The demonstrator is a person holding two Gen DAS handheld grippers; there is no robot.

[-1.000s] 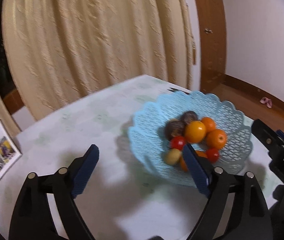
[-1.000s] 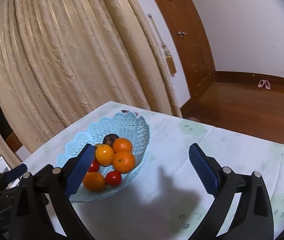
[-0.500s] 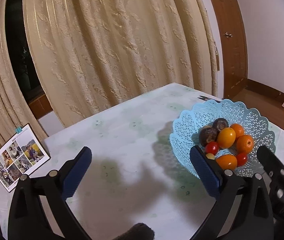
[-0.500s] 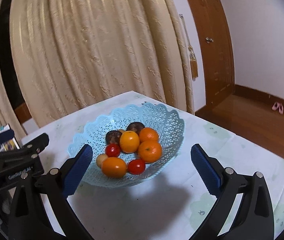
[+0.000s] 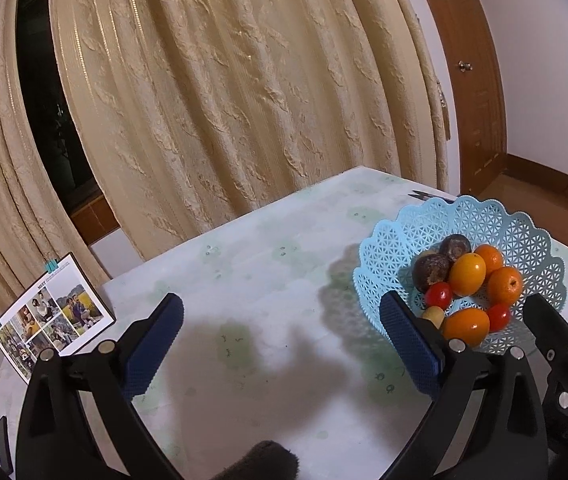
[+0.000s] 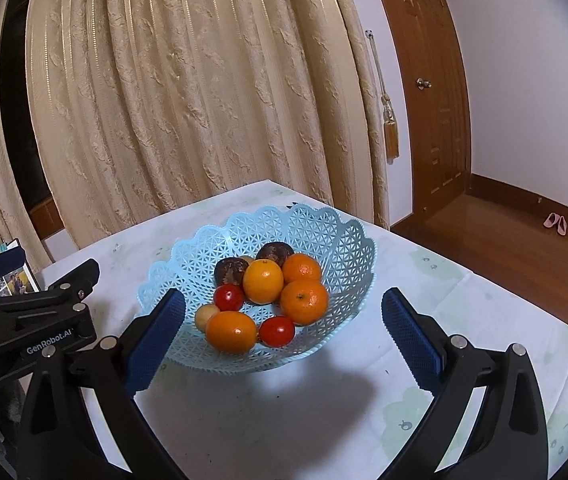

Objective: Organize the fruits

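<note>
**Visitor:** Where's the fruit right now?

**Operator:** All of it sits in the pale blue lattice plastic basket [image 6: 347, 240] on the white patterned tablecloth [image 6: 284, 412]: round orange citrus fruits [image 6: 303, 301], two small red tomatoes [image 6: 228, 297], two dark brown wrinkled fruits [image 6: 231, 271] at the back, and one small pale yellow fruit [image 6: 206, 316]. I see none loose on the cloth, so I judge the sorting about finished.

**Visitor:** And your grippers?

**Operator:** I've got my right gripper [image 6: 284, 332] hovering in front of the basket, fingers spread wide, holding nothing. My left gripper [image 5: 282, 340] is spread and empty too, aimed at bare cloth beside the basket, probably so I don't bump it.

**Visitor:** Do the two cameras differ?

**Operator:** Yes. The right one looks straight into the basket and catches the left gripper's body at its edge. The left one shows the basket off to the side, plus a standing photo collage card [image 5: 50, 316] and cream embossed curtains [image 5: 244, 100], with the card only partly visible from the right.
</note>
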